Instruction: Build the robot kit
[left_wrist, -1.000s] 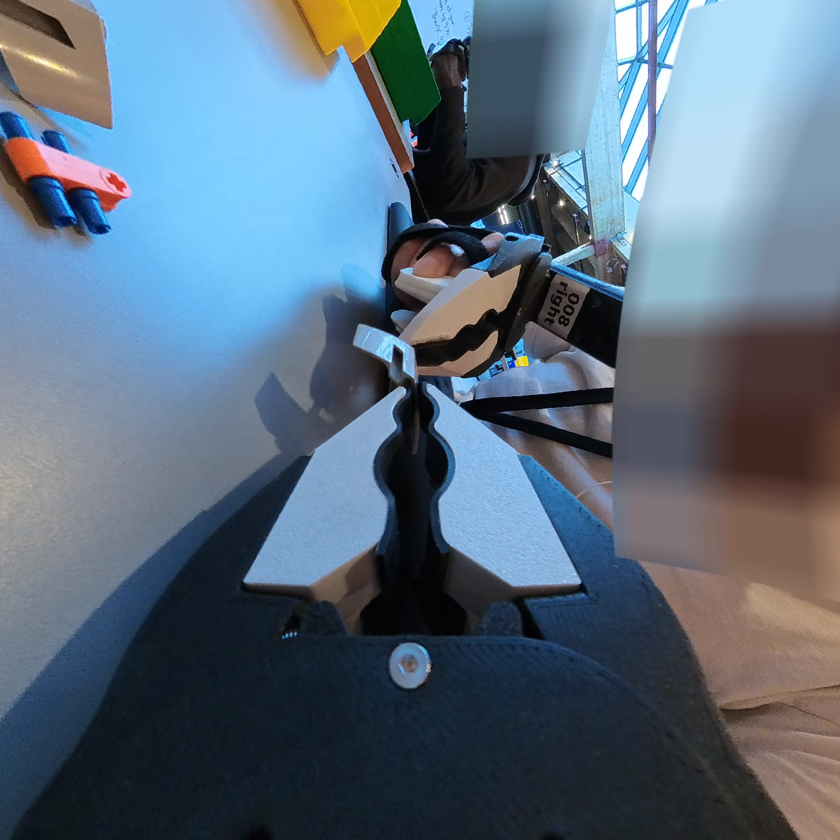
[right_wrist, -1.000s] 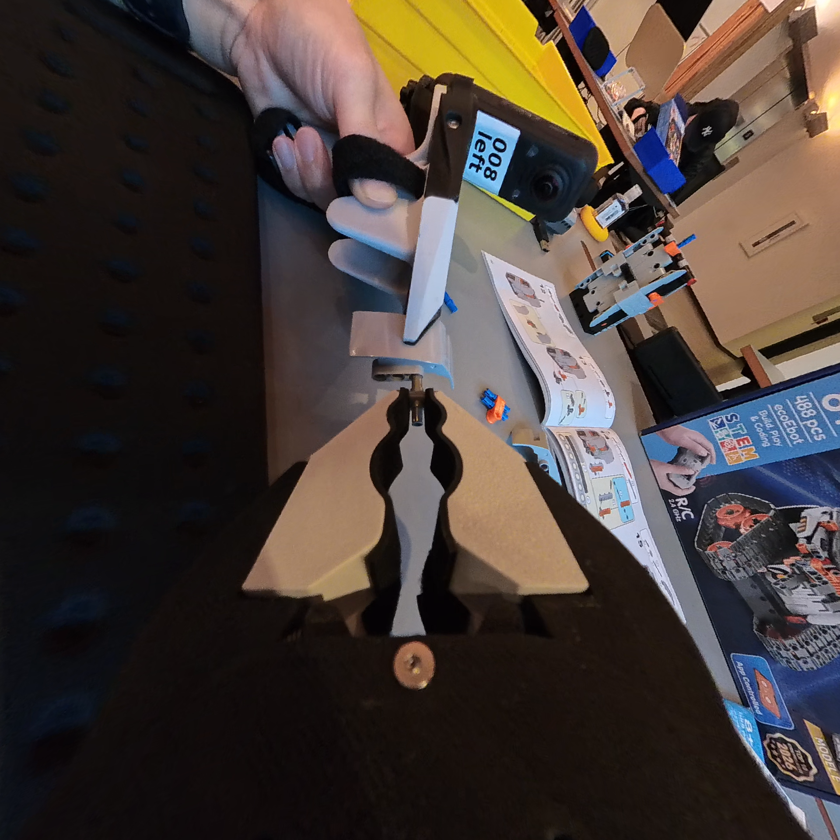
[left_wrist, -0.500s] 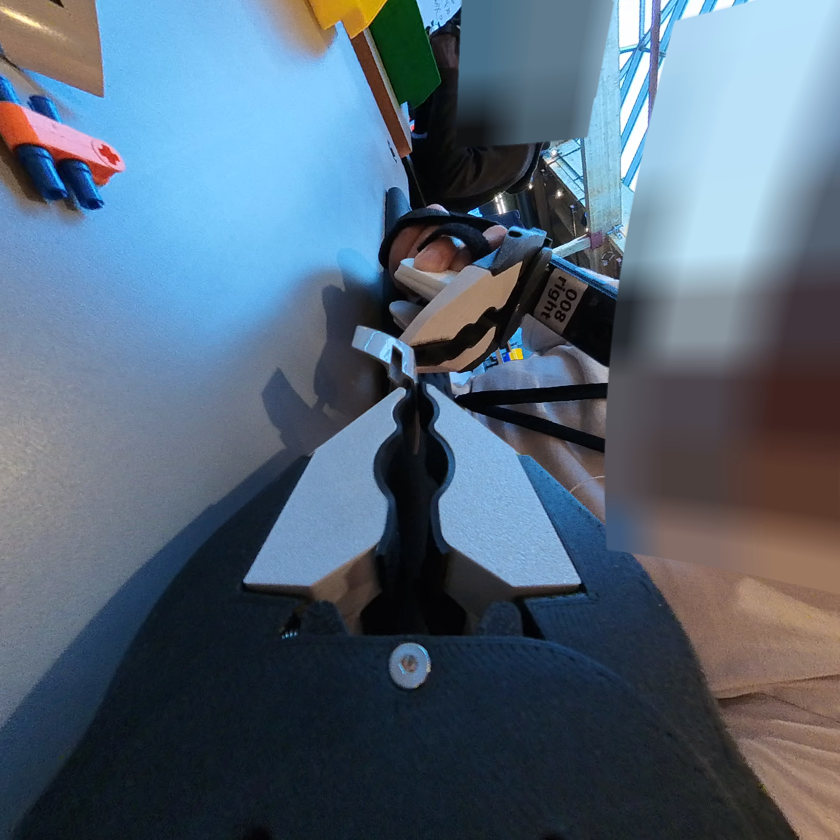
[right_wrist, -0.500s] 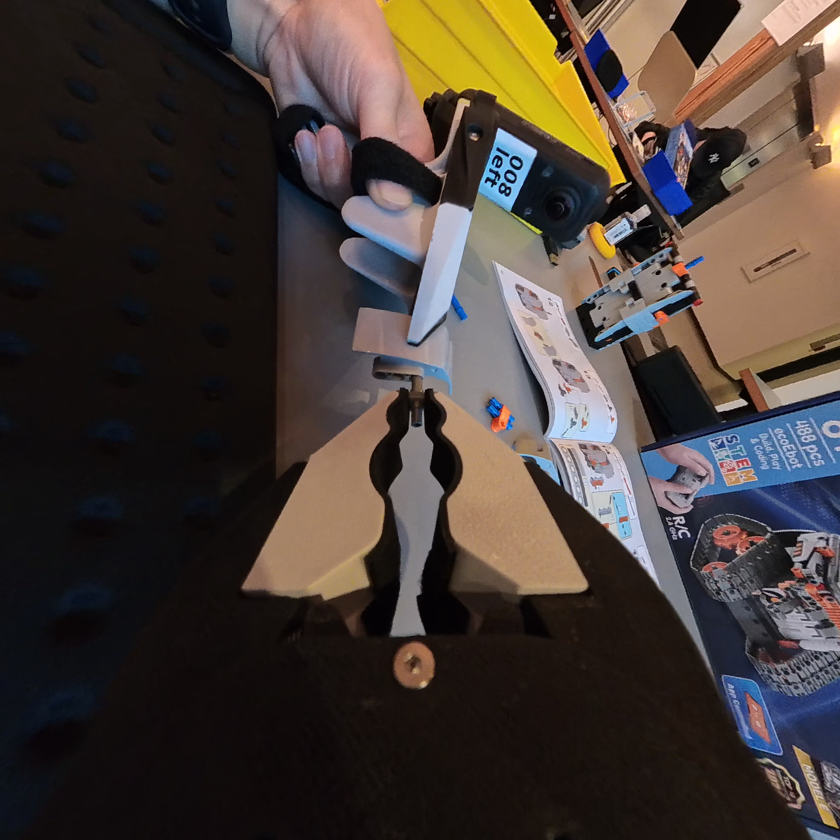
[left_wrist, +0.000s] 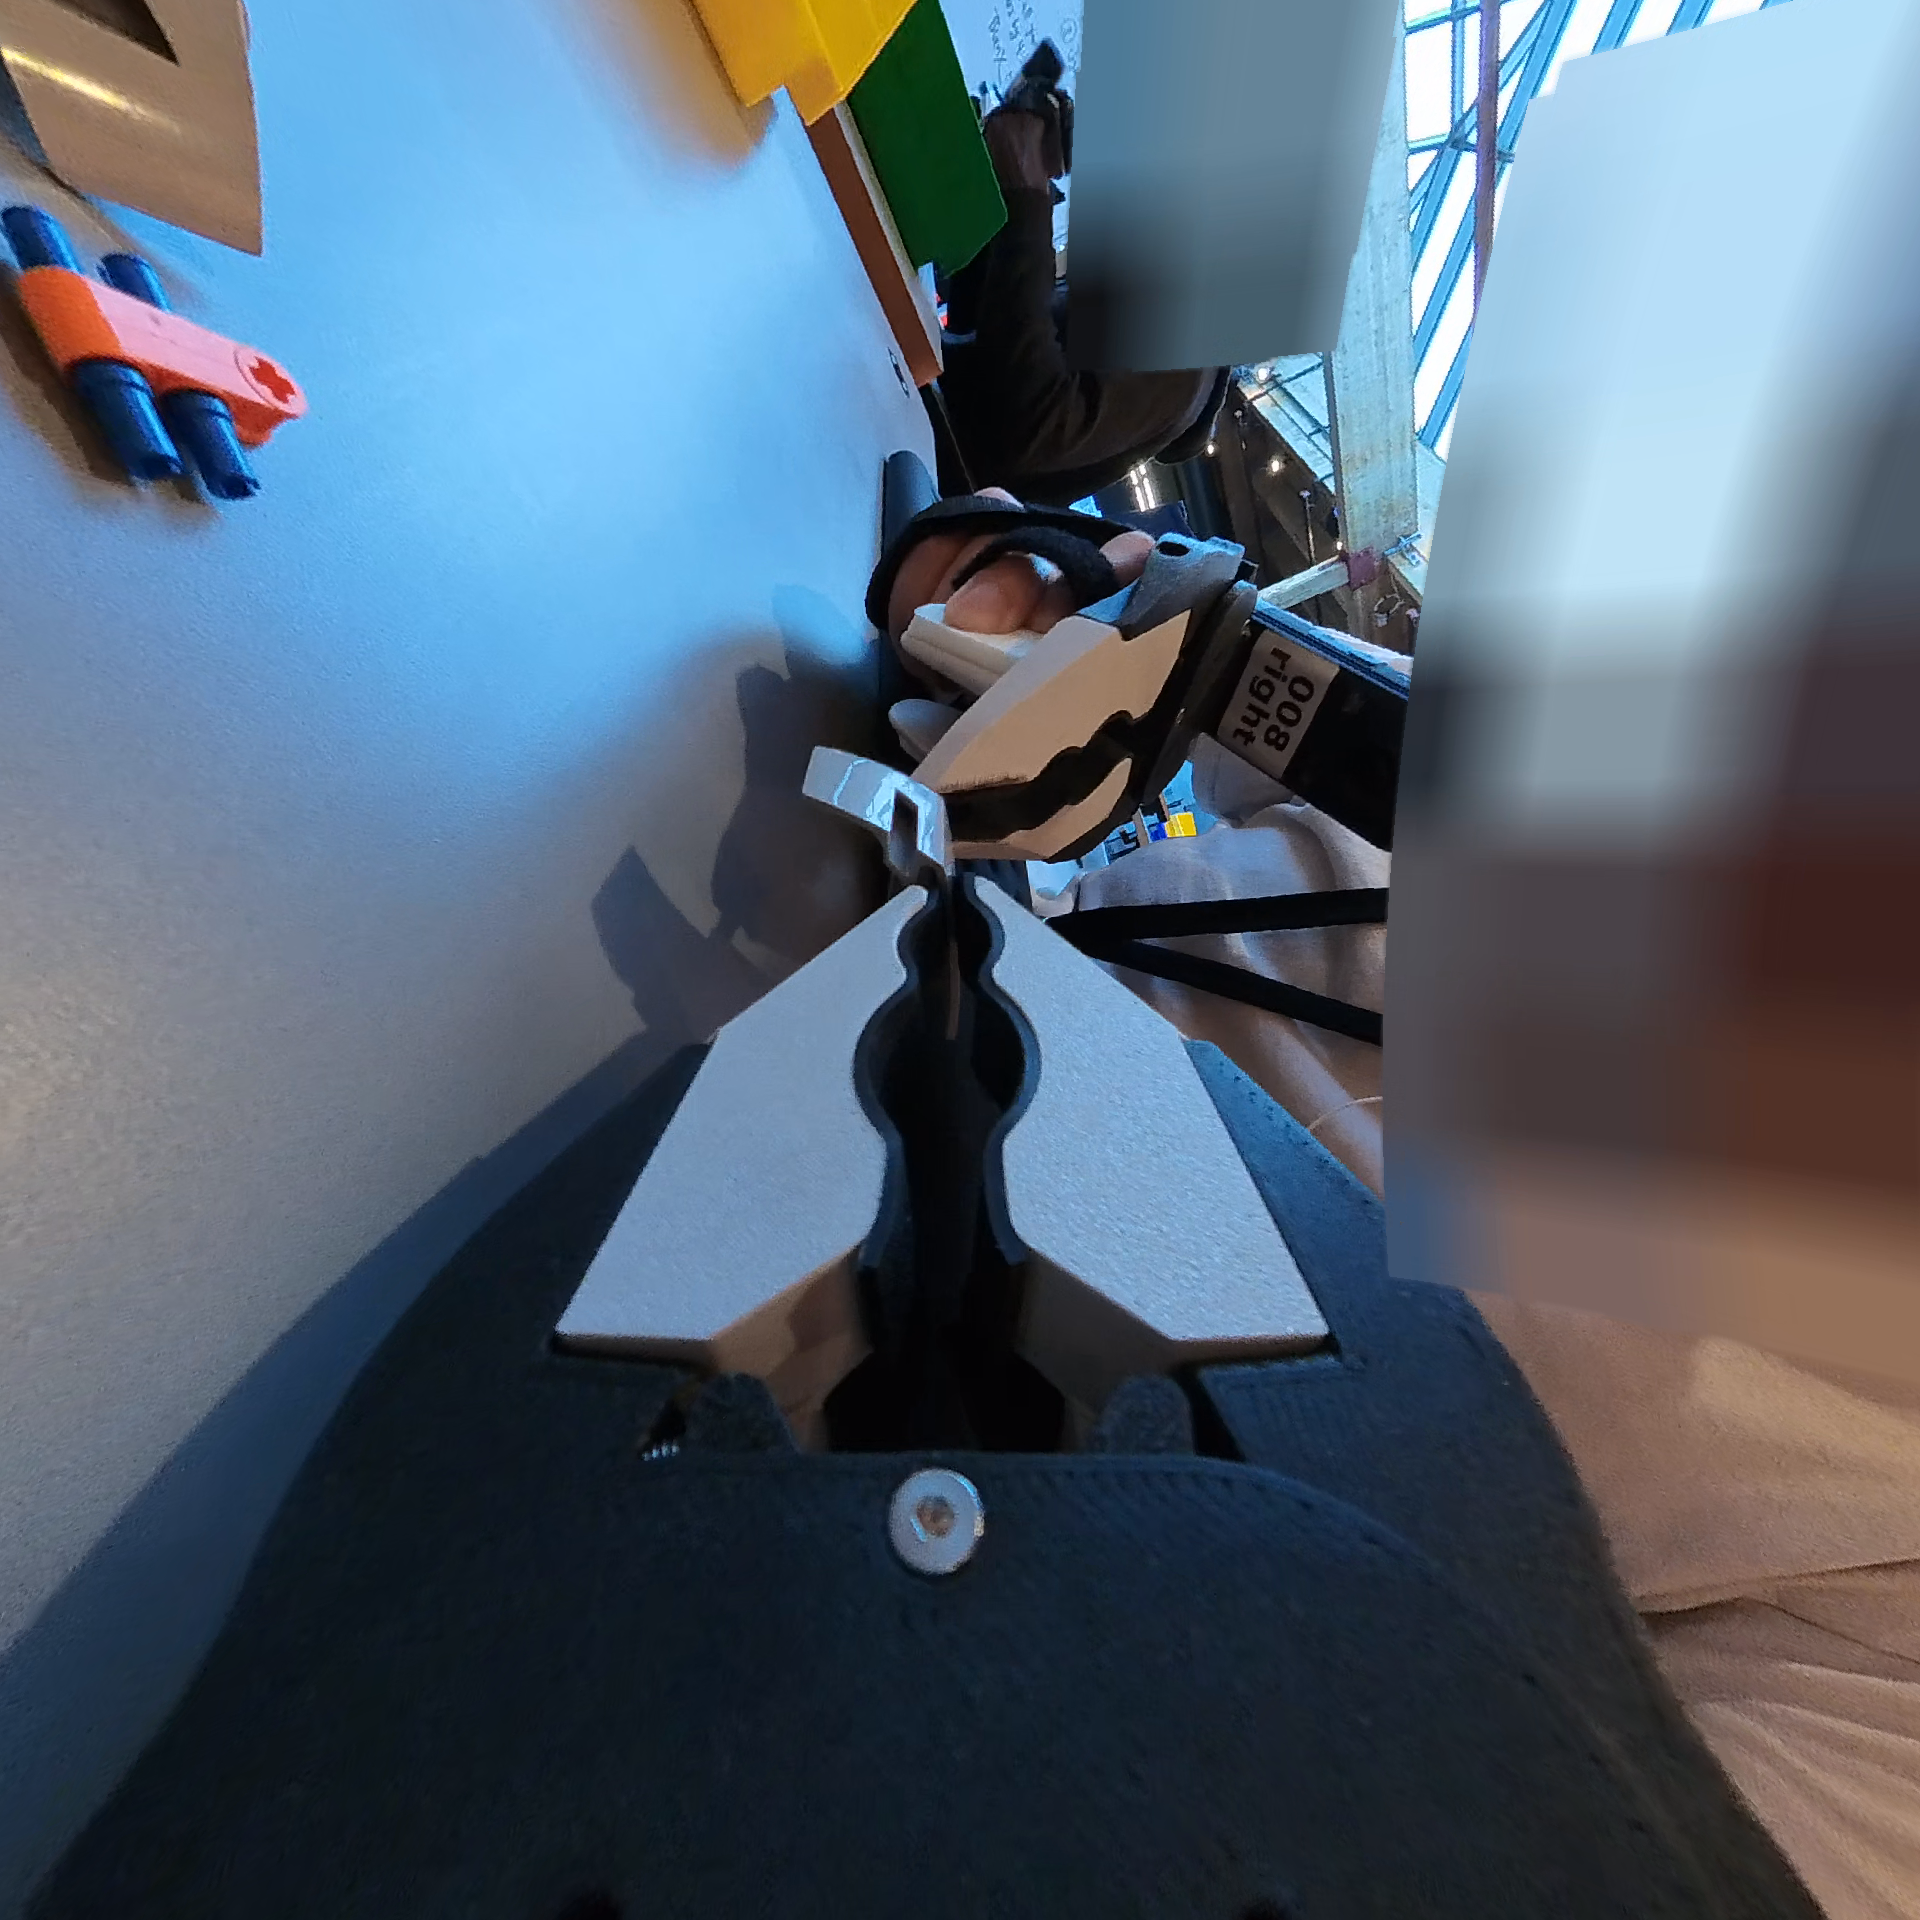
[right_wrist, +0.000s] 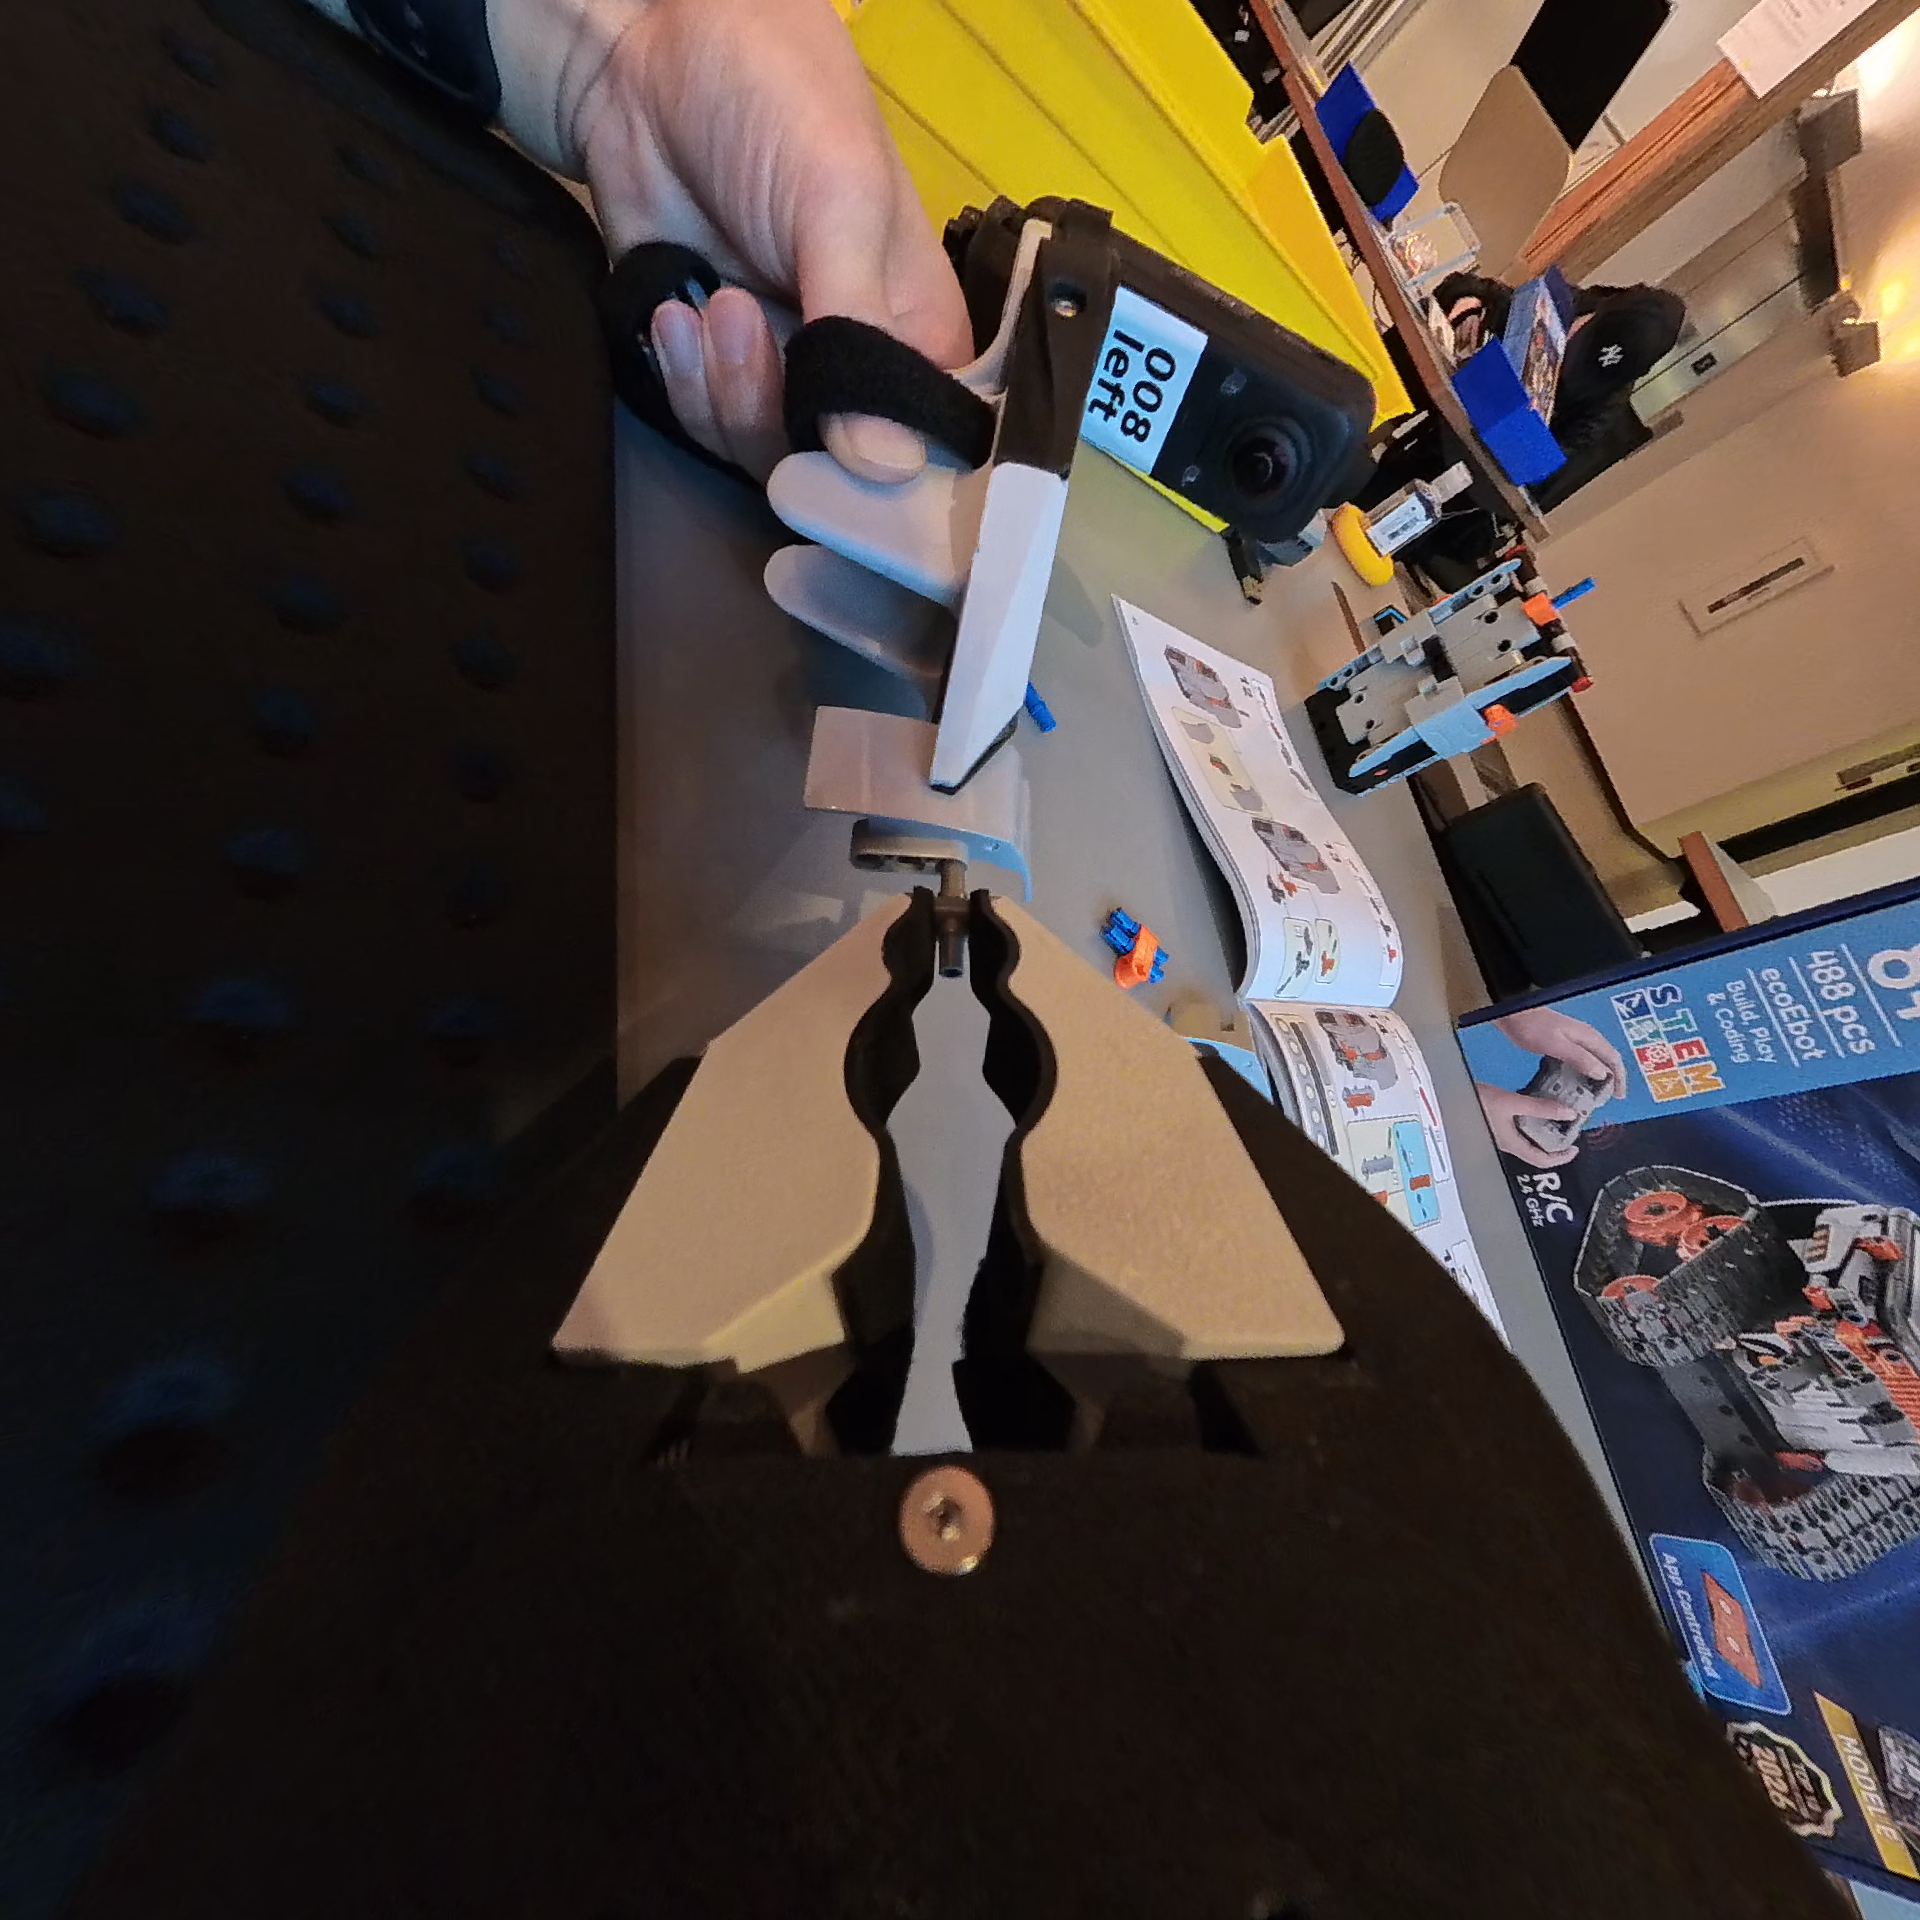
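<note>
My left gripper (left_wrist: 940, 894) is shut on a thin grey panel piece (left_wrist: 878, 800), which also shows in the right wrist view (right_wrist: 894, 774) held just above the grey table (right_wrist: 1122, 831). My right gripper (right_wrist: 951, 914) is shut on a small dark grey pin (right_wrist: 949, 920), whose tip sits in a grey connector (right_wrist: 904, 836) at the panel's lower edge. The right gripper also shows in the left wrist view (left_wrist: 935, 795), tips meeting the panel. The left gripper shows in the right wrist view (right_wrist: 951, 779), held by a hand.
An orange connector with blue pins (left_wrist: 145, 364) (right_wrist: 1138, 945) lies on the table. An open instruction booklet (right_wrist: 1288, 831), a blue product box (right_wrist: 1714, 1247), a partly built model (right_wrist: 1444, 686) and yellow bins (right_wrist: 1091, 114) stand around. A dark mat (right_wrist: 260, 623) lies on the left. My left and right fingertips are right by each other.
Both grippers stay joined at the panel and pin. The views have shifted slightly; the grips have not changed.
</note>
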